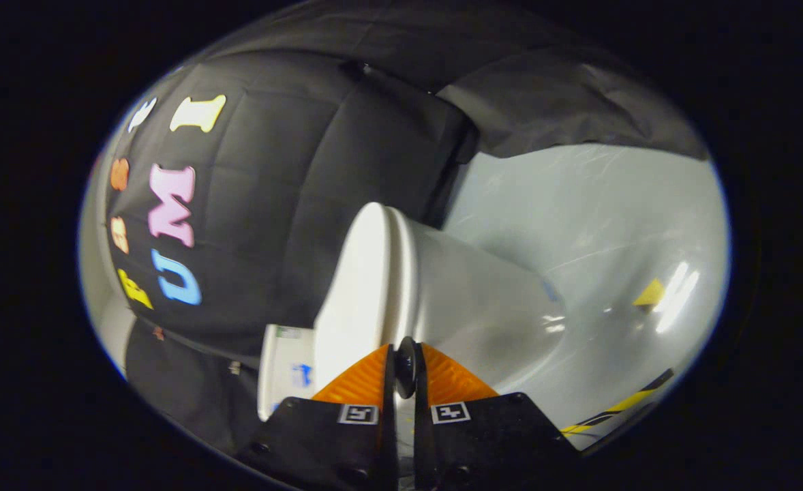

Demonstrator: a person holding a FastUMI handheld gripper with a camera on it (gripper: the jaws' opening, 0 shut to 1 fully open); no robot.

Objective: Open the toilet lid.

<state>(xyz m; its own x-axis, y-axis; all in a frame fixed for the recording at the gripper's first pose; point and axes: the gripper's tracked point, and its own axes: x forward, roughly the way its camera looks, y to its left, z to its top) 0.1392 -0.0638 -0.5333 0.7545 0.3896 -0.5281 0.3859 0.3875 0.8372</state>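
**A:** Gripper view first. What have your tongs got?

**B:** My gripper point(405, 354) has its fingers nearly pressed together, with a small dark knob point(405, 368) in the narrow gap between them. I judge it is the lid's handle and that both fingers pinch it, though the contact is too tight in there to be sure. The whole view is rolled sideways.

**A:** And the toilet?

**B:** The toilet point(470, 300) lies just beyond my fingertips. The lid point(354, 286) is the white slab on the wall side, and I see only a thin seam between it and the bowl, so I take it as barely lifted, if at all. The cistern point(282, 372) sits by the black cloth wall point(292, 204). Pale floor point(599, 225) lies beyond.

**A:** What could go wrong?

**B:** The knob is small and rounded. If I pull straight instead of following the hinge's arc, it may slip out and the lid drop back. With my wrist this twisted, I might also lever sideways against the hinge.
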